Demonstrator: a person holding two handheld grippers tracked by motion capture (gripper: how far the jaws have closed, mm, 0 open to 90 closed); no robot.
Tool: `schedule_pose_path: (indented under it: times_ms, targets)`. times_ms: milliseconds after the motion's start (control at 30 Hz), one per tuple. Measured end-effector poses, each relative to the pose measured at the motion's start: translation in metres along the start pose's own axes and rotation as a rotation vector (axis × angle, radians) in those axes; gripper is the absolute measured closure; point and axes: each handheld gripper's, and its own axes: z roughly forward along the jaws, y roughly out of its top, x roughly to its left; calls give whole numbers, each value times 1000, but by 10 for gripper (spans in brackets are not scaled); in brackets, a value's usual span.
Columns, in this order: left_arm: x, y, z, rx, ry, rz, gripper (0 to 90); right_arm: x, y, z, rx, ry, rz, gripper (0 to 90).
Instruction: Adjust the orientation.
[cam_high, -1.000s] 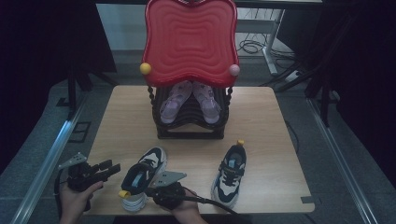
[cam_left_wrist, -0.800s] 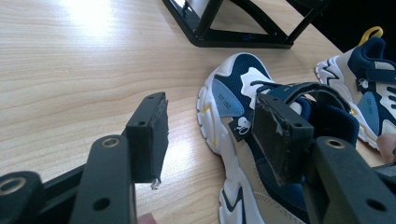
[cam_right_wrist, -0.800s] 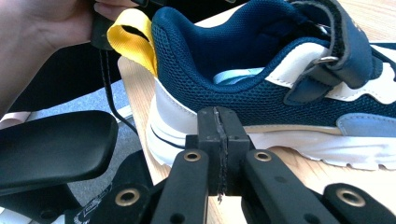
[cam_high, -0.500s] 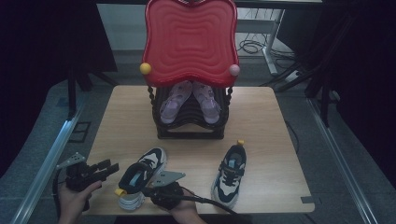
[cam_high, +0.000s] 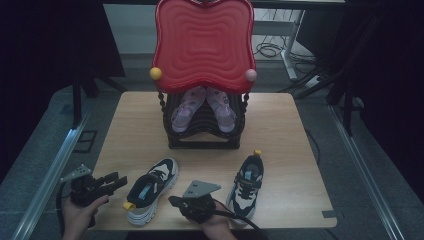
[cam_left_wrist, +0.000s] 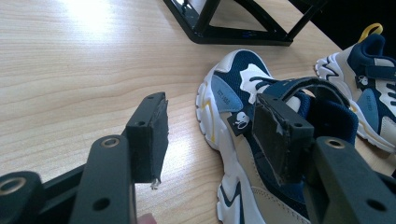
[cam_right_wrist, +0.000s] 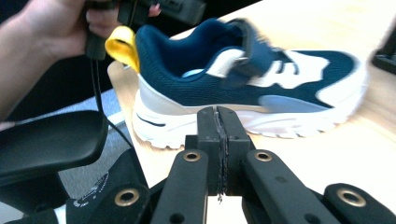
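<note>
Navy-and-white sneaker (cam_high: 149, 189) is lying near the table's front edge, toe pointing toward the black rack (cam_high: 204, 131). Left gripper (cam_high: 111, 182) is hovering wide open beside it; right gripper (cam_right_wrist: 218, 133) is pressing shut, empty (heel loop nearby). Advise straddling the collar squarely before closing.

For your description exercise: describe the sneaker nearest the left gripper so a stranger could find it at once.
Start at the wooden table with the black rack under a red tray. In front lie two navy-and-white sneakers; take the left sneaker. Its yellow heel loop faces the person, while its twin's faces the rack.
</note>
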Motion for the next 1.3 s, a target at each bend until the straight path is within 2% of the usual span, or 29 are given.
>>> schedule_pose_path:
  times_ms: [33,67,133,167,200,233,267,300,333,400,433,533,833,1300]
  targets:
    - [0,0,0,0,0,0,454,0,0,0,0,0,0,891]
    - [-1,0,0,0,-1,2,454,-5,2,-14,-22,-25,6,891]
    - [-1,0,0,2,-3,4,454,-9,4,-26,-47,-47,11,891]
    - [-1,0,0,2,-3,4,454,-9,4,-26,-47,-47,11,891]
    - [-1,0,1,3,-4,5,454,-14,6,-39,-65,-75,19,891]
    - [-1,0,1,3,-4,5,454,-14,6,-39,-65,-75,19,891]
    - [-1,0,1,5,-3,4,454,-20,5,-50,-81,-96,25,890]
    - [-1,0,1,6,-4,4,454,-20,5,-50,-81,-96,25,890]
    - [-1,0,1,6,-2,6,454,-26,4,-61,-89,-120,32,888]
    - [-1,0,1,6,-3,5,454,-28,3,-64,-92,-128,36,888]
    - [0,0,0,5,-1,4,454,-34,0,-75,-102,-155,44,888]
    - [0,-1,1,8,-1,4,454,-41,-5,-88,-109,-188,62,887]
    - [0,-2,3,12,-3,5,453,-55,-20,-109,-109,-257,101,887]
    - [0,-2,5,16,-3,9,451,-65,-33,-133,-125,-317,136,887]
